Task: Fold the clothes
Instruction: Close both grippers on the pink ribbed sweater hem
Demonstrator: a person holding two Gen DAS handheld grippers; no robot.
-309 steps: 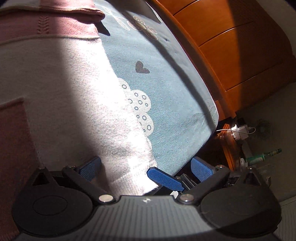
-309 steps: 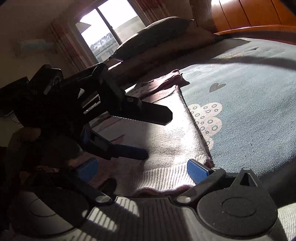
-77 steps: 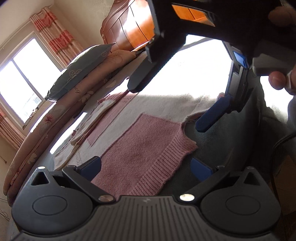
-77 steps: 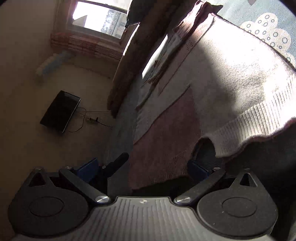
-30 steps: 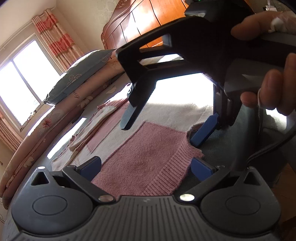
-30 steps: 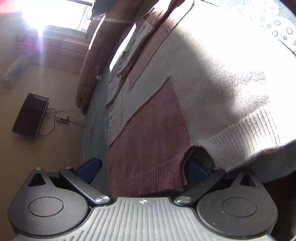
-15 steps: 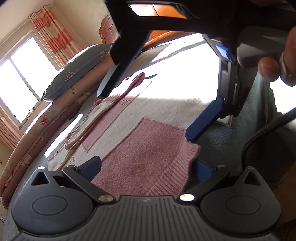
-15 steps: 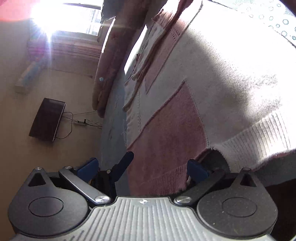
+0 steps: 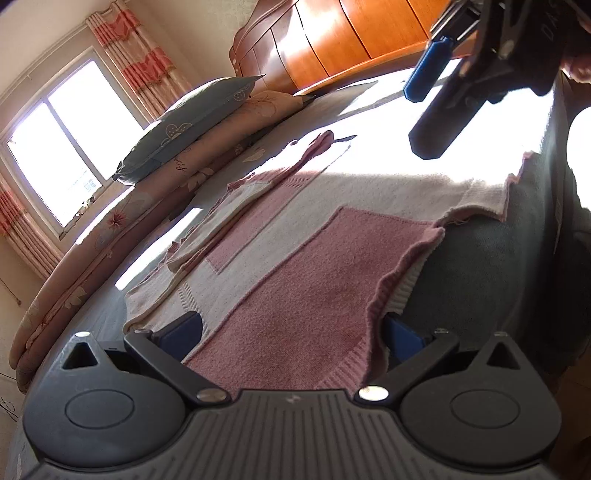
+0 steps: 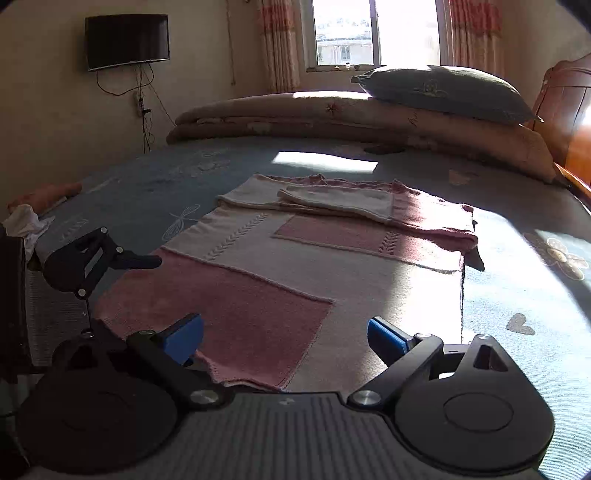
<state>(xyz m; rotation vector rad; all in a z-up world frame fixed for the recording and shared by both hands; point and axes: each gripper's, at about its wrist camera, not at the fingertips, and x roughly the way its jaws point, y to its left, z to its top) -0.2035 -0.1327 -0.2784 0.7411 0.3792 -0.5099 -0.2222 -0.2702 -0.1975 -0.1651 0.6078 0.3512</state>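
Left wrist view: left tongs (image 9: 291, 328) wide apart, low at the near hem of the sweater (image 9: 295, 295). The pink hem panel lies between the blue pads, which stand clear of it on both sides; no grip. The hem edge by the right-hand pad is curled up, its white ribbing showing beneath.

Sweater: pink and cream knit, spread flat on the bed (image 9: 498, 266), hem at the near edge of the mattress. Sleeves folded across the far part of the garment. Strong sun patch on the cloth and sheet beyond.

Right tongs (image 9: 439, 92) hang in the air at upper right, above the sweater, touching nothing.

Right wrist view: right tongs (image 10: 284, 338) above the hem, jaws closing, only air between the pads; the sweater (image 10: 295, 258) lies below, not held. Left tongs (image 10: 110, 258) at left by the hem corner.

Farther: rolled quilt (image 10: 332, 114) along the far side, pillow (image 10: 443, 92) on top. Beyond, window (image 10: 373, 33), television (image 10: 127, 40) on the wall. Wooden headboard (image 9: 351, 37) in the left wrist view.
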